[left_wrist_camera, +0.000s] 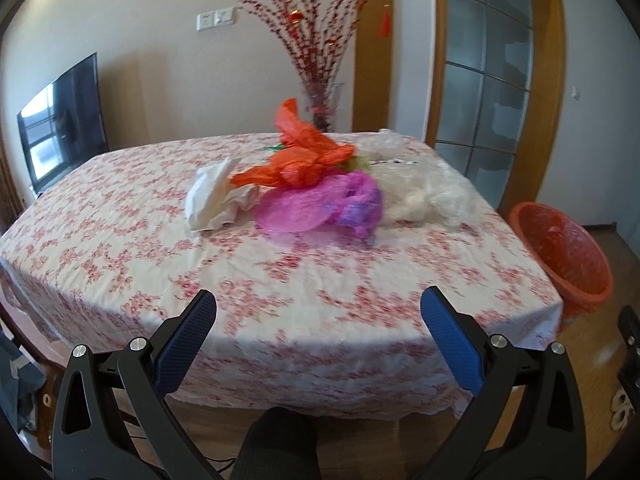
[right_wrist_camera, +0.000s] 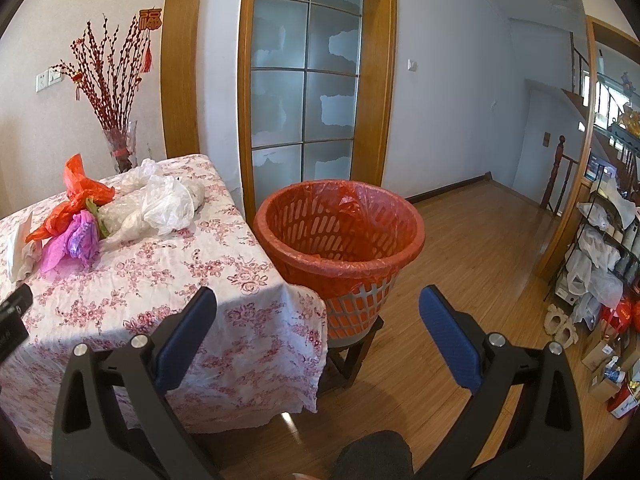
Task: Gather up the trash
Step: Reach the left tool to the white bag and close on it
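A pile of trash lies mid-table: an orange plastic bag [left_wrist_camera: 304,160], a pink and purple bag [left_wrist_camera: 320,206], crumpled white paper [left_wrist_camera: 214,198] on the left and clear plastic bags [left_wrist_camera: 424,188] on the right. The pile also shows in the right wrist view, with the orange bag [right_wrist_camera: 80,196] and clear bags [right_wrist_camera: 160,204]. A waste basket lined with an orange bag [right_wrist_camera: 340,236] stands on a small stool just right of the table; it also shows in the left wrist view [left_wrist_camera: 560,256]. My left gripper [left_wrist_camera: 318,316] is open and empty, short of the table's near edge. My right gripper [right_wrist_camera: 318,316] is open and empty, in front of the basket.
The table wears a floral cloth [left_wrist_camera: 160,264]. A vase of red branches [left_wrist_camera: 320,92] stands behind it, a TV [left_wrist_camera: 64,120] to the left. A glass door [right_wrist_camera: 304,80] is behind the basket. Cluttered shelves [right_wrist_camera: 600,260] line the right wall. Wooden floor [right_wrist_camera: 480,264] lies right of the basket.
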